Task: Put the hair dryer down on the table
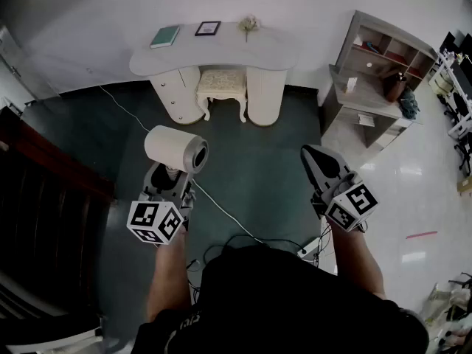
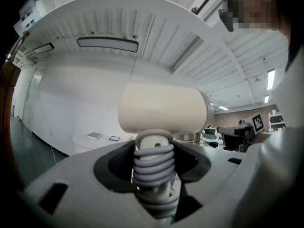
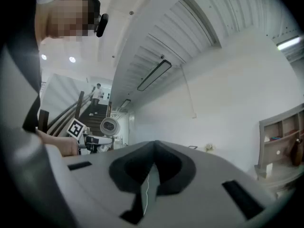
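A cream hair dryer (image 1: 175, 148) stands upright in my left gripper (image 1: 171, 178), well above the dark floor. In the left gripper view its barrel (image 2: 164, 109) lies crosswise above the jaws, which are shut on the handle with its grey cord coiled round it (image 2: 153, 167). My right gripper (image 1: 318, 165) hangs to the right, shut with nothing in it; the right gripper view shows its jaws meeting along a thin seam (image 3: 147, 189). The white dressing table (image 1: 214, 49) stands far ahead against the wall.
On the table lie a green book (image 1: 164, 36), a small framed picture (image 1: 207, 28) and a flower (image 1: 248, 24). A cushioned stool (image 1: 220, 86) sits under it. A wooden shelf desk (image 1: 376, 72) stands at right, a dark stair rail (image 1: 44, 168) at left. Cables (image 1: 236, 238) trail on the floor.
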`<action>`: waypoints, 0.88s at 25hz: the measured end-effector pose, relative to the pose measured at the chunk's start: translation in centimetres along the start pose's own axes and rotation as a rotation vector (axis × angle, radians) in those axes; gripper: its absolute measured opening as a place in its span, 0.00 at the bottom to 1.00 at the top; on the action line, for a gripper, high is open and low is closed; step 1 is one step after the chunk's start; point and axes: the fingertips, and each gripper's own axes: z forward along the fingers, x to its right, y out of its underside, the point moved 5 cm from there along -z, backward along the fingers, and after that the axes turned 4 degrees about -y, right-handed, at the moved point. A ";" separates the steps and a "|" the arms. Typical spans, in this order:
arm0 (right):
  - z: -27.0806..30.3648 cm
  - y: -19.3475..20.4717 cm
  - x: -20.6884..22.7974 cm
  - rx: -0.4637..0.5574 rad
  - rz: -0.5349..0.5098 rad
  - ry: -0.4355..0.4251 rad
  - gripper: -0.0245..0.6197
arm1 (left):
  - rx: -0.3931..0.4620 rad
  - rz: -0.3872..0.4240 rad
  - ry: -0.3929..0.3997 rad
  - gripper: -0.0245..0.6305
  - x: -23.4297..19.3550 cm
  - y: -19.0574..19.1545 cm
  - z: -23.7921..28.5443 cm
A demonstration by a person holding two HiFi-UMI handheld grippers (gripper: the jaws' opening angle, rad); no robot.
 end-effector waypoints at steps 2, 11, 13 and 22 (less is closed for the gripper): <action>-0.3 0.3 0.2 -0.002 -0.001 -0.001 0.04 | -0.004 0.006 -0.004 0.39 0.3 0.2 0.1; -2.7 0.9 0.5 -0.015 -0.044 -0.010 0.04 | -0.015 0.018 -0.007 0.39 2.9 0.4 0.0; -3.4 1.0 0.4 -0.016 -0.041 -0.012 0.04 | -0.010 0.018 -0.007 0.39 3.5 0.2 -0.2; -5.8 0.9 0.3 -0.022 -0.085 -0.022 0.05 | -0.009 0.011 0.009 0.39 5.2 0.3 0.0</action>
